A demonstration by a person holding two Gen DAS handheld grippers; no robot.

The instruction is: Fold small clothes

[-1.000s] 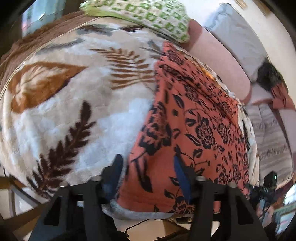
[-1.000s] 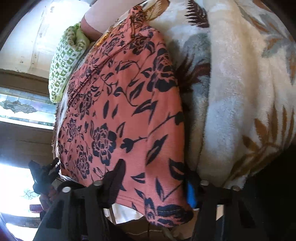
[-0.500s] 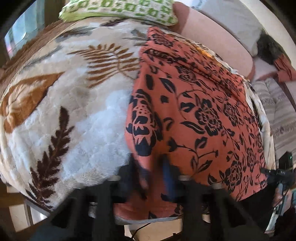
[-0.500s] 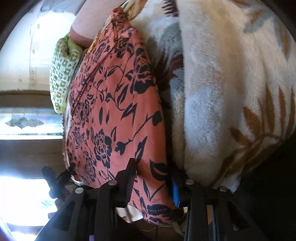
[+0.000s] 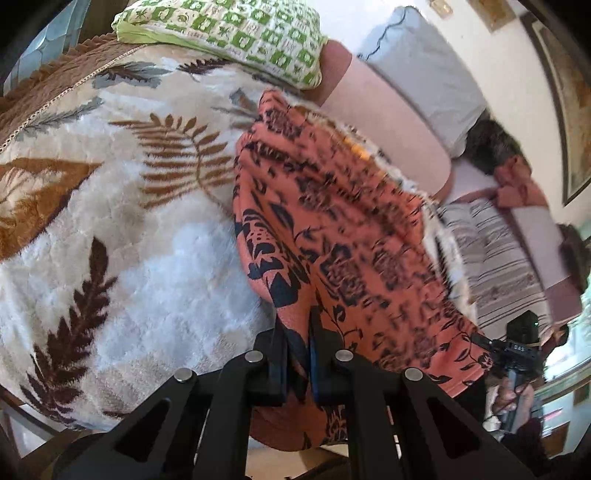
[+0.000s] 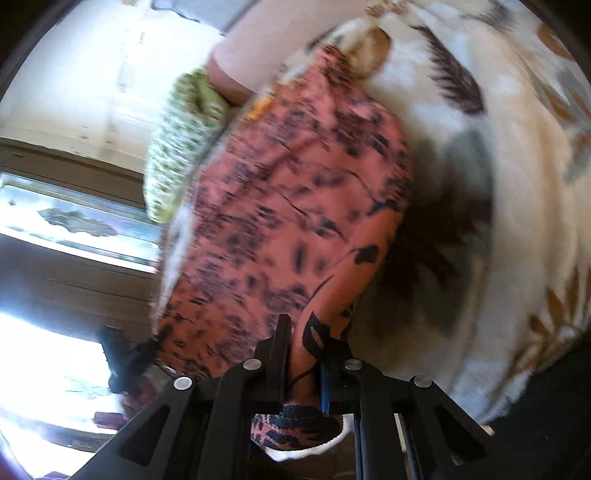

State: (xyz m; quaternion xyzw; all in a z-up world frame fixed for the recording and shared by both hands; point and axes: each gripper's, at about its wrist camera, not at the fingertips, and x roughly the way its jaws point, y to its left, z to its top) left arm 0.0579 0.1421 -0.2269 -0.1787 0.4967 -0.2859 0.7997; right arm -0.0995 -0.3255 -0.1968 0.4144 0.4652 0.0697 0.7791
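Clearly both of my tongs are clamped on the near hem of the orange floral garment [image 5: 332, 229]. The left tongs [image 5: 298, 332] pinch the hem's left corner at the bottom centre of the left view, and the right tongs [image 6: 303, 347] pinch the right corner at the bottom centre of the right view, with cloth bunched between the pads in each.

The garment runs from the bottom centre up toward the upper middle of each frame, lying on the fleecy leaf-print blanket [image 5: 110, 240] that covers the bed. Its far end reaches close to the green checked pillow [image 5: 229, 33] in the upper left of the left view.

I judge it light, thin and entirely limp. It drapes into creases near my grip and sags between the 2 corners, so it will not hold any shape by itself. The weave looks smooth, so a shallow pinch could slip, while the plush blanket will probably drag on it and ruck it up. Holding the 2 hem corners, deep enough to catch both layers, seems the right place for carrying this edge over evenly.
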